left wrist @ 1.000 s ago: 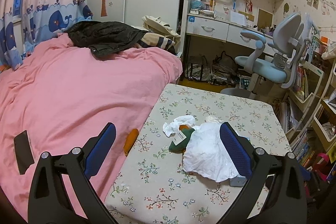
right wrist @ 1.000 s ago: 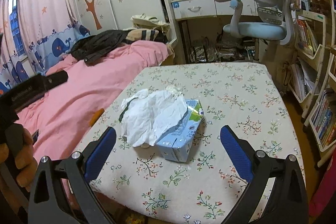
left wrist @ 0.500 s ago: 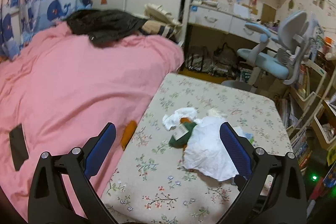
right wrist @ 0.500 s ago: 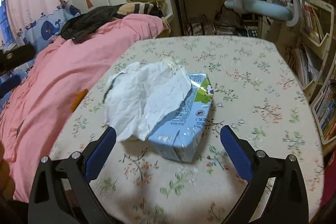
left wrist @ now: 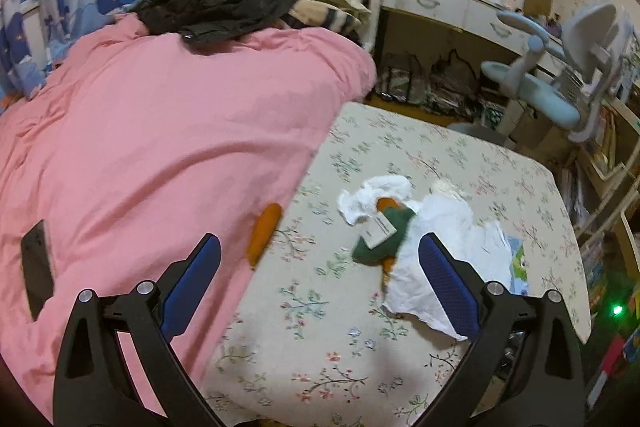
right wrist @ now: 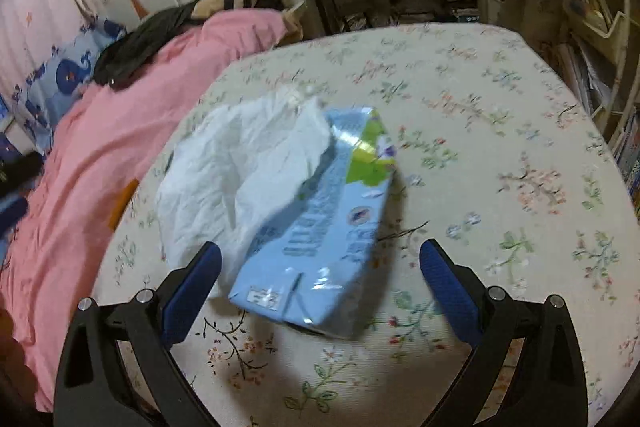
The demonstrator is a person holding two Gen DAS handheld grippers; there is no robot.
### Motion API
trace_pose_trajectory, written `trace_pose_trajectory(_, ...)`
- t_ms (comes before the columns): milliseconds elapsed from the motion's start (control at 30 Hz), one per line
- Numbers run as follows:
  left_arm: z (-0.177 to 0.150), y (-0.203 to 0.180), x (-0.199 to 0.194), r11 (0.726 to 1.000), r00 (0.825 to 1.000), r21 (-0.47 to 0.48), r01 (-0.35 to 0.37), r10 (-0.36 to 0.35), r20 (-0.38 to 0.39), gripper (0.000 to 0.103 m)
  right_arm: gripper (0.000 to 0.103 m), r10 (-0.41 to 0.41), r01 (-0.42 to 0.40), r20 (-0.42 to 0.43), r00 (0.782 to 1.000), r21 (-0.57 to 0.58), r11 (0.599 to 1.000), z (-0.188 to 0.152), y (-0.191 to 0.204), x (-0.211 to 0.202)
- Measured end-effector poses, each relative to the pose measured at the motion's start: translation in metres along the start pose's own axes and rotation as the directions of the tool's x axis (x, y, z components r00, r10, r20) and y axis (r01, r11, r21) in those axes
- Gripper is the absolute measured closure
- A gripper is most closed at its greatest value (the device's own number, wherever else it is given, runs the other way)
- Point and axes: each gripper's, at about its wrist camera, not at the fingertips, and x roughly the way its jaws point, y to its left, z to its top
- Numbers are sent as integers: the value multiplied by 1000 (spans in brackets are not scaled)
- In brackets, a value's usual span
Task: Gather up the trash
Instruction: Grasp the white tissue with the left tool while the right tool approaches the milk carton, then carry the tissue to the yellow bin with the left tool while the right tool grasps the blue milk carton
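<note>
A light blue carton (right wrist: 320, 239) lies on its side on the floral table (right wrist: 500, 115), half covered by crumpled white paper (right wrist: 244, 171). My right gripper (right wrist: 320, 287) is open, its jaws on either side of the carton's near end, not touching it. In the left wrist view the white paper (left wrist: 452, 251), a green and orange wrapper with a white label (left wrist: 380, 235) and a crumpled white tissue (left wrist: 372, 193) lie on the table (left wrist: 460, 163); a corner of the carton (left wrist: 518, 263) shows. My left gripper (left wrist: 320, 283) is open and empty, above the table's near left edge.
A bed with a pink cover (left wrist: 160, 131) touches the table's left side. An orange piece (left wrist: 264, 231) lies at the gap between them. A dark phone (left wrist: 36, 271) lies on the cover. A grey-blue desk chair (left wrist: 560, 75), a desk and bookshelves stand behind and to the right.
My right gripper has moved forward and down to the carton, which now sits between its jaws. My left gripper has drifted left and tilted down; nothing has been gripped.
</note>
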Motion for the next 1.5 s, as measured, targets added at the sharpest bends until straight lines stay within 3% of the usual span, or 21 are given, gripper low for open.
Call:
trace_pose_trajectory(100, -3, -26, 19, 993, 995, 87, 83, -78, -64, 8, 8, 9, -10, 35, 999, 42, 999, 0, -10, -11)
trace_pose_trajectory(233, -13, -76, 40, 955, 988, 258, 143, -123, -94, 7, 8, -5, -2, 76, 997, 93, 996, 0, -21, -24)
trace_pose_trajectory(300, -15, -90, 51, 947, 983, 269, 175, -150, -110, 8, 8, -39, 32, 73, 997, 99, 995, 0, -26, -26)
trace_pose_trajectory(433, -19, -101, 68, 935, 986, 327, 140, -103, -127, 9, 8, -59, 52, 52, 997, 129, 990, 0, -40, -24)
trace_pose_trajectory(533, -19, -97, 80, 934, 976, 308, 182, -134, -170, 31, 8, -64, 56, 46, 997, 161, 985, 0, -50, -26)
trace_pose_trajectory(600, -18, -97, 88, 922, 962, 309, 234, -173, -210, 67, 8, -57, 50, 41, 998, 166, 985, 0, -50, -26)
trace_pose_trajectory(700, -18, -99, 82, 900, 947, 326, 291, -223, -232, 89, 8, -47, 39, 43, 998, 158, 987, -1, -46, -26)
trace_pose_trajectory(800, -8, -94, 59, 884, 940, 328, 333, -283, -193, 91, 8, -39, 30, 52, 998, 156, 987, 0, -44, -29)
trace_pose_trajectory(967, 6, -62, 26, 887, 923, 257, 382, -352, -158, 92, 8, -18, 9, 54, 998, 156, 988, -2, -43, -28)
trace_pose_trajectory(1067, 5, -39, 14, 905, 934, 241, 351, -322, -154, 92, 8, -1, -4, 38, 999, 126, 992, -1, -33, -23)
trace_pose_trajectory(1233, -8, -6, 9, 945, 961, 226, 238, -196, -194, 92, 8, 8, -8, 4, 1000, 5, 1000, 3, 0, -5)
trace_pose_trajectory(1400, -36, 18, 0, 940, 954, 266, 213, -141, -265, 92, 8, -26, 25, -16, 1000, -59, 998, 4, 7, 18)
trace_pose_trajectory(1500, -47, 26, -12, 932, 944, 261, 251, -175, -281, 92, 13, -5, 5, -1, 1000, -30, 1000, 5, 0, 14)
